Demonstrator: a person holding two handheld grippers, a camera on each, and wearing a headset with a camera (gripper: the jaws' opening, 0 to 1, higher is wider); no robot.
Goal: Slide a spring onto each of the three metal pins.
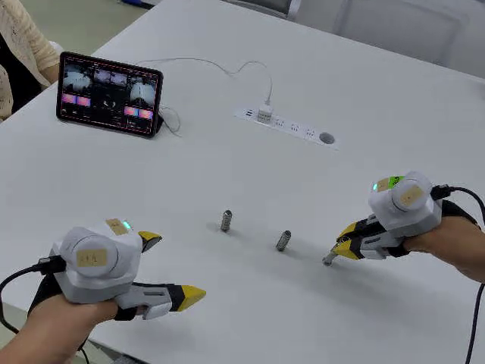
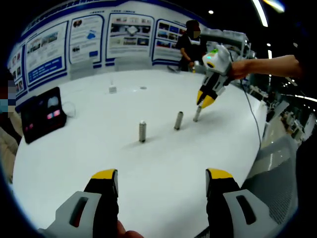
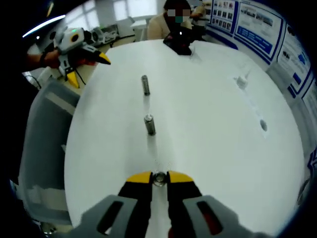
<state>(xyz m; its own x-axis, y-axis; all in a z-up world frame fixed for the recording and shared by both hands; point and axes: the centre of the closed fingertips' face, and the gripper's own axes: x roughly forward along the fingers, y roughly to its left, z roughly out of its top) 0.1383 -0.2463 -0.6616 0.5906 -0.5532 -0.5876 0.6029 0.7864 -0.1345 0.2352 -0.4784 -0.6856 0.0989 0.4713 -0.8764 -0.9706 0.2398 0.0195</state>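
Note:
Two upright metal pins with springs over them stand on the white table: one [image 1: 226,221] [image 2: 142,131] [image 3: 145,84] and another [image 1: 283,240] [image 2: 178,120] [image 3: 149,124]. A third spring [image 1: 329,258] [image 2: 197,114] [image 3: 159,179] stands to their right. My right gripper [image 1: 338,252] [image 3: 159,178] is shut on its top, and the yellow tips close around it. It also appears as the right gripper [image 2: 204,102] in the left gripper view. My left gripper [image 1: 170,268] [image 2: 162,176] hovers open near the table's front edge, holding nothing, well left of the pins.
A tablet [image 1: 110,93] with a lit screen lies at the back left. A white power strip [image 1: 284,125] with a plugged cable sits behind the pins. A person [image 1: 23,45] sits at the far left corner. The table's front edge [image 1: 250,358] is close.

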